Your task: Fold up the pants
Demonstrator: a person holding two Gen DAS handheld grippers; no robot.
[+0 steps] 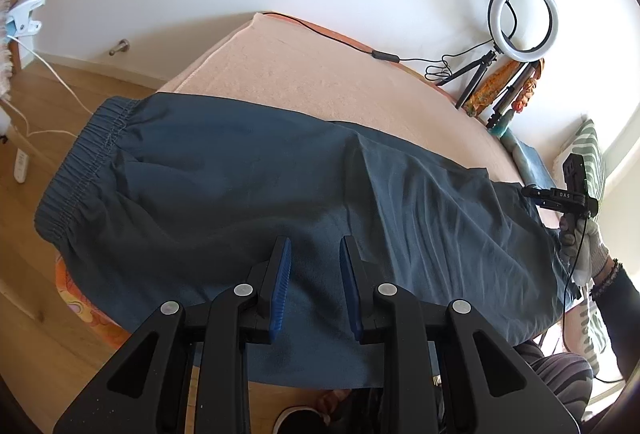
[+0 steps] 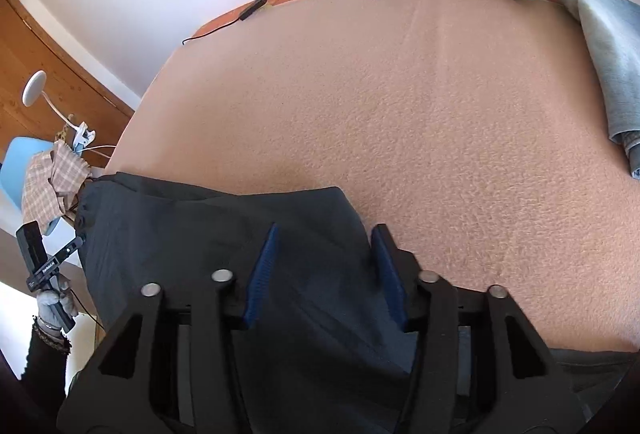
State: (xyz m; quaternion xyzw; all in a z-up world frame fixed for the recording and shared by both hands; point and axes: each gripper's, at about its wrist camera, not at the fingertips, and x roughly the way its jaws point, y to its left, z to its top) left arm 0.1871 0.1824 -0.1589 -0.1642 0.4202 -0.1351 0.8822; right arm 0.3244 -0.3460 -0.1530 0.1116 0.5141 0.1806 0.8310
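Our left gripper (image 1: 314, 288) hovers with jaws parted and nothing between them, over the near edge of the dark blue pants (image 1: 256, 185), which lie flat across the peach blanket (image 1: 288, 73) on the bed. Our right gripper (image 2: 326, 274) likewise hangs with jaws spread over the pants' other end, whose far edge stops just beyond its fingertips. Beyond the pants the blanket runs bare to the wall, where a ring light (image 1: 523, 21) stands; folded jeans (image 2: 604, 53) lie at its far right.
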